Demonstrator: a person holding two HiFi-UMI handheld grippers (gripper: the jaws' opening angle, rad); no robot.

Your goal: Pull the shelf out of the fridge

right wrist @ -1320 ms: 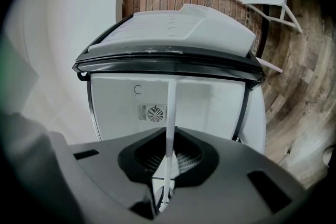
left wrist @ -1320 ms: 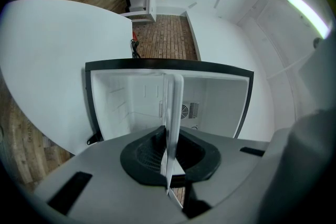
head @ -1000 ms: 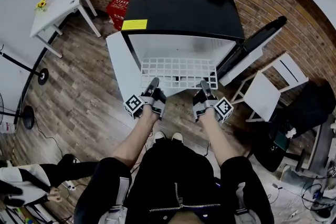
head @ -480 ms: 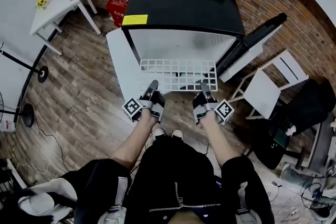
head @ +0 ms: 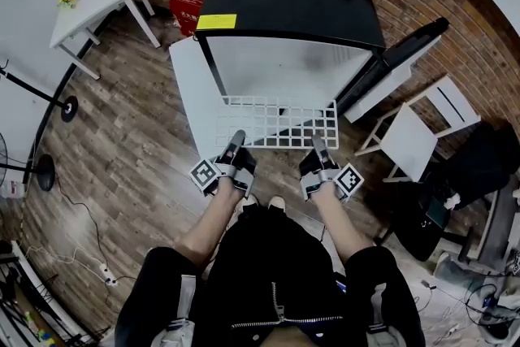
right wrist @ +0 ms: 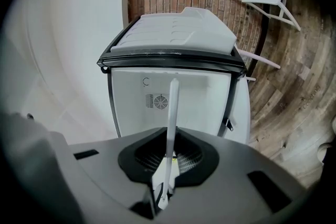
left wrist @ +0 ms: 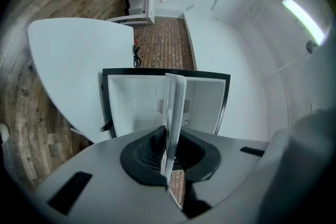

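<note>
My left gripper (head: 236,137) and right gripper (head: 316,141) each pinch the near edge of the white wire grid shelf (head: 276,119), which sits mostly outside the black-topped white fridge (head: 292,4); I should draw both back evenly and level, so its rear edge clears without jamming

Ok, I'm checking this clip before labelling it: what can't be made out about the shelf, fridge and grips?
- Head view: the left gripper and right gripper cover the front edge of the shelf where they clamp it.
- Gripper views: the shelf shows edge-on, so whether its rear is clear of the fridge is unclear.
- Head view: the yellow label on the fridge top has print too small to read.
</note>
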